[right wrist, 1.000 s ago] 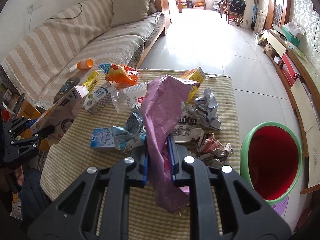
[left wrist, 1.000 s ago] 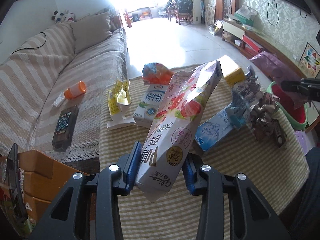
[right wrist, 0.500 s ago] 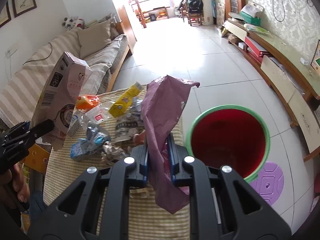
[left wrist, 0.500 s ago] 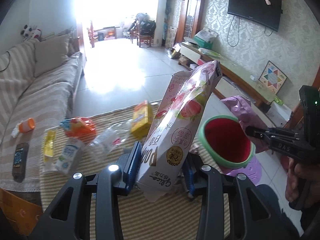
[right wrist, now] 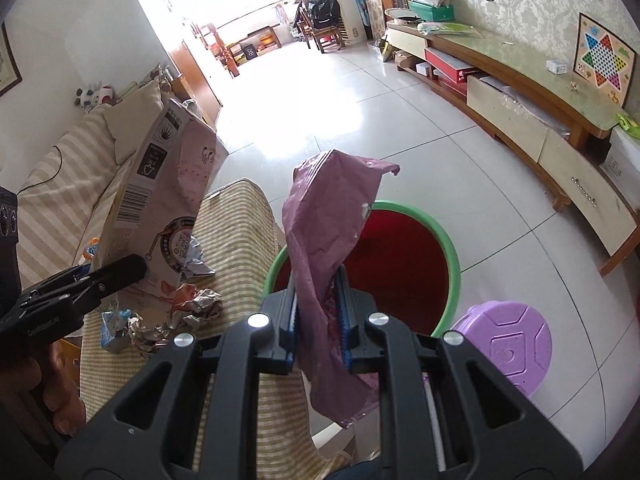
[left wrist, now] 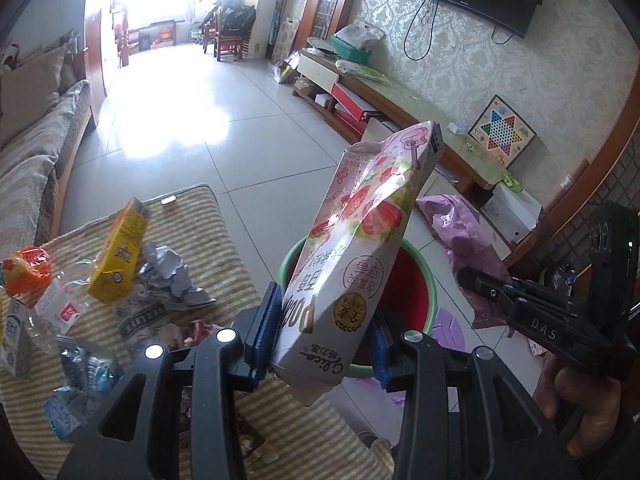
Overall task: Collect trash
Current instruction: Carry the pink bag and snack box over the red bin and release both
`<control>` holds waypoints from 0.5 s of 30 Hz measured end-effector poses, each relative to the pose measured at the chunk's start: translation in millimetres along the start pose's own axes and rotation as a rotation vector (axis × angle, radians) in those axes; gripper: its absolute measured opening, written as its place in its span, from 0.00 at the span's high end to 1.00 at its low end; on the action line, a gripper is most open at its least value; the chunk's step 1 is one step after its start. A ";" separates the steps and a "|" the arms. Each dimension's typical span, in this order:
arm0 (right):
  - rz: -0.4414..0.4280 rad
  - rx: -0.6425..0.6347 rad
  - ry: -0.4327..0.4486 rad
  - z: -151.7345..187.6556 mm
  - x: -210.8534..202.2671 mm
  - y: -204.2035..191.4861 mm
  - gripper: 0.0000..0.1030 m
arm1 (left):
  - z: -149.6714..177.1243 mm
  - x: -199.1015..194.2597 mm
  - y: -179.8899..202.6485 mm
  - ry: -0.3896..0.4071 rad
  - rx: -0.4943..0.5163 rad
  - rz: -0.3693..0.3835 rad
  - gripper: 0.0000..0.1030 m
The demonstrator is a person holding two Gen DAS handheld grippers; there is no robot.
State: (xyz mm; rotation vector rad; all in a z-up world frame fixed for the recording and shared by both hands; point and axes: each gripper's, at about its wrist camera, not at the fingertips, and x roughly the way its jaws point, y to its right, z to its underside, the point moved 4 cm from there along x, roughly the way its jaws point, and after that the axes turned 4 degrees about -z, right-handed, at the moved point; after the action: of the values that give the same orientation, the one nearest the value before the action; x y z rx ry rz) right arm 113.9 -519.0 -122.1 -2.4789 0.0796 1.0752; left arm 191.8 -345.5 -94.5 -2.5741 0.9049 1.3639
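Note:
My left gripper (left wrist: 320,332) is shut on a pink strawberry carton (left wrist: 360,264), which stands tilted over the near rim of the red bin with a green rim (left wrist: 416,284). My right gripper (right wrist: 318,304) is shut on a crumpled purple plastic bag (right wrist: 324,232), held over the left side of the same bin (right wrist: 404,264). In the left wrist view the bag (left wrist: 460,236) and the right gripper (left wrist: 472,280) appear to the right of the bin. The carton (right wrist: 160,196) and the left gripper (right wrist: 116,272) show at the left of the right wrist view.
A low table with a striped cloth (left wrist: 224,240) carries several pieces of trash: a yellow carton (left wrist: 120,252), crumpled foil (left wrist: 168,276), an orange wrapper (left wrist: 26,272). A purple stool (right wrist: 508,348) stands beside the bin. A sofa (right wrist: 68,168) lies left, a TV bench (right wrist: 520,92) along the right wall.
Both grippers have swung right from over the table to the bin, still holding the carton and the bag. The bin now lies right behind both loads.

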 end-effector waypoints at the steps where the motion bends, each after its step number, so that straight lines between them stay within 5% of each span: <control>1: -0.003 0.008 -0.001 -0.4 1.5 4.4 0.84 | -1.1 6.1 3.5 -0.009 -0.005 0.003 0.63; 15: -0.034 0.079 -0.026 0.1 33.1 44.7 0.84 | -10.4 73.1 30.1 -0.103 -0.058 0.019 0.65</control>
State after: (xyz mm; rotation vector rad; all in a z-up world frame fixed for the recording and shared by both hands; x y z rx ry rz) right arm 127.1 -555.4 -162.0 -2.3875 0.0709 1.0690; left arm 214.2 -407.3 -139.7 -2.5155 0.8875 1.5347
